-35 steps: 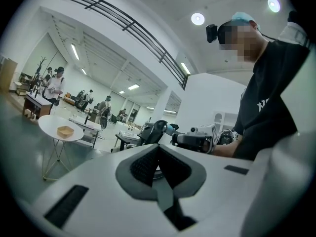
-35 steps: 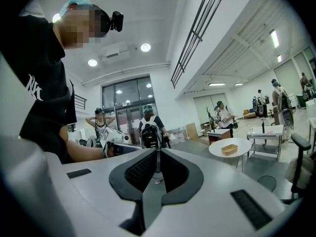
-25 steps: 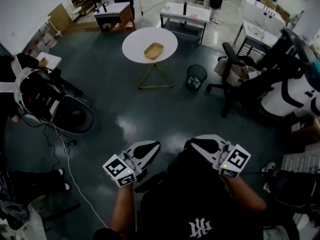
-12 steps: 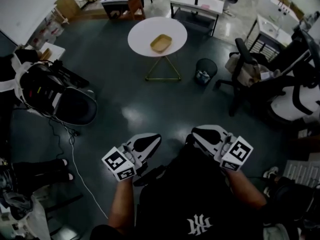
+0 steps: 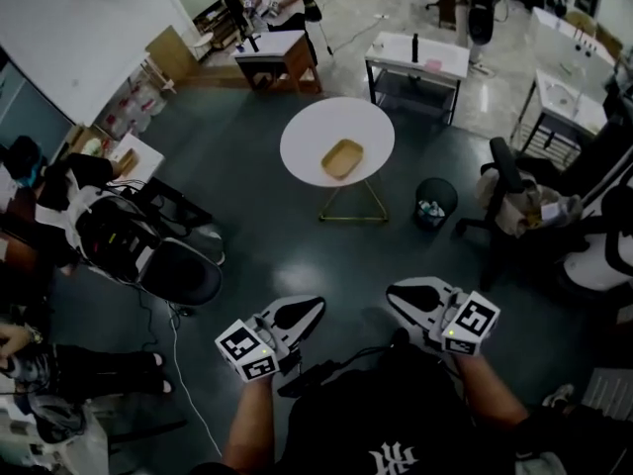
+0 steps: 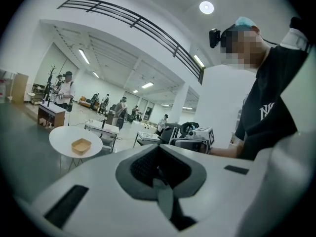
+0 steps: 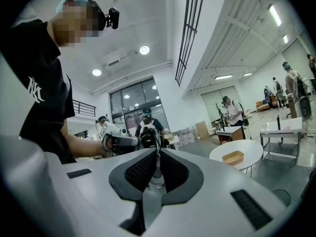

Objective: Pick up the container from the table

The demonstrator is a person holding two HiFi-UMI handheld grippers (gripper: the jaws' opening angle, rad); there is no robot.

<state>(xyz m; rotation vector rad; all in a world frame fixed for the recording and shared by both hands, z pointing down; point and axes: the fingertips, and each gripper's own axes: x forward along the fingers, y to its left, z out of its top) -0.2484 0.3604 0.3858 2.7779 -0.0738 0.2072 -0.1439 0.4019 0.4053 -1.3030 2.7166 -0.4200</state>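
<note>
The container [image 5: 342, 158] is a shallow tan tray lying on a round white table [image 5: 300, 139] across the dark floor, well ahead of me. My left gripper [image 5: 309, 310] and right gripper [image 5: 400, 292] are held side by side close to my body, far short of the table. Both are shut with nothing between the jaws. In the left gripper view, the container [image 6: 81, 145] shows small at the left, beyond the closed jaws. The right gripper view has the container [image 7: 233, 157] at the right on the table [image 7: 249, 149].
A black waste bin [image 5: 436, 199] stands right of the table's legs, with an office chair [image 5: 514, 201] beyond it. A black chair with gear [image 5: 173, 270] sits at the left, and a cable [image 5: 183, 364] trails over the floor. Desks [image 5: 417, 57] and people stand behind the table.
The table with the container has come nearer and sits lower in the head view. Both grippers have travelled forward with me, staying shut and side by side.
</note>
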